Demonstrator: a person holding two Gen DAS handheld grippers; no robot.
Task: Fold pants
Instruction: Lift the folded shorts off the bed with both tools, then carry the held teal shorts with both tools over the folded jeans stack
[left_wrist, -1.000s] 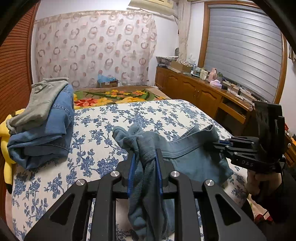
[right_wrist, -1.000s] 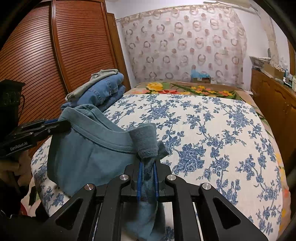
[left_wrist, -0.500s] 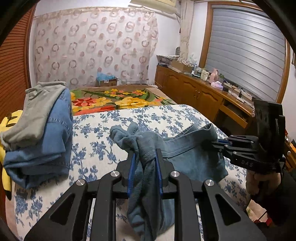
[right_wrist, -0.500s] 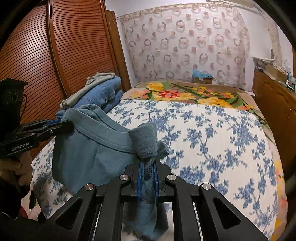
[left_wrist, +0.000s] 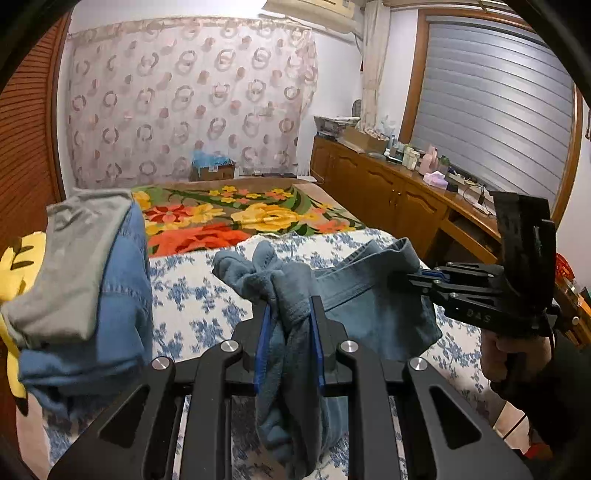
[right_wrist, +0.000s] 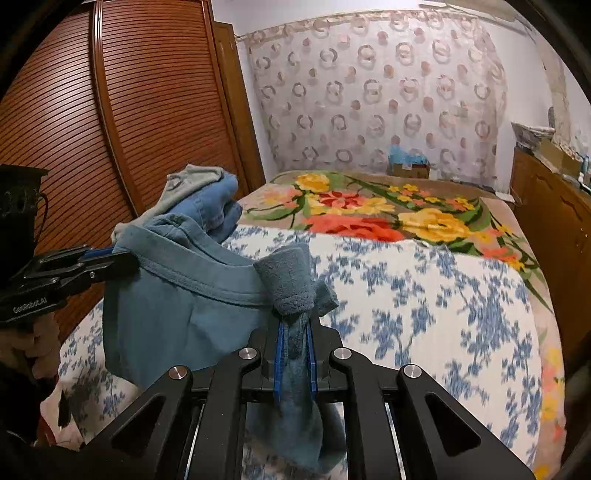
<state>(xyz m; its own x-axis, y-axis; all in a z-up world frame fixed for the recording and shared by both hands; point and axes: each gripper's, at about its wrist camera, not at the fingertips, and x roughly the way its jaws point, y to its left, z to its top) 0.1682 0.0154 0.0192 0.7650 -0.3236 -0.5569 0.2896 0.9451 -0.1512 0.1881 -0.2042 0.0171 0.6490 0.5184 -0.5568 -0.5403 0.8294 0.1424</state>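
Blue-grey pants (left_wrist: 373, 314) hang by the waistband between both grippers, above the bed. My left gripper (left_wrist: 290, 317) is shut on a bunched end of the waistband. My right gripper (right_wrist: 295, 328) is shut on the other bunched end. In the left wrist view the right gripper (left_wrist: 410, 277) shows at the right, clamped on the waistband. In the right wrist view the left gripper (right_wrist: 122, 258) shows at the left, clamped on the pants (right_wrist: 177, 306). The legs hang out of sight below.
The bed has a blue-flowered white cover (right_wrist: 424, 306) and a bright flowered blanket (left_wrist: 236, 218) farther back. A stack of folded jeans and grey pants (left_wrist: 85, 288) lies on the bed's left side. A wooden sideboard (left_wrist: 399, 203) runs along the right; a louvred wardrobe (right_wrist: 110, 129) stands at the left.
Both grippers have risen and moved forward over the bed with the pants held between them; the flowered blanket and folded stack look nearer. The grips have not changed.
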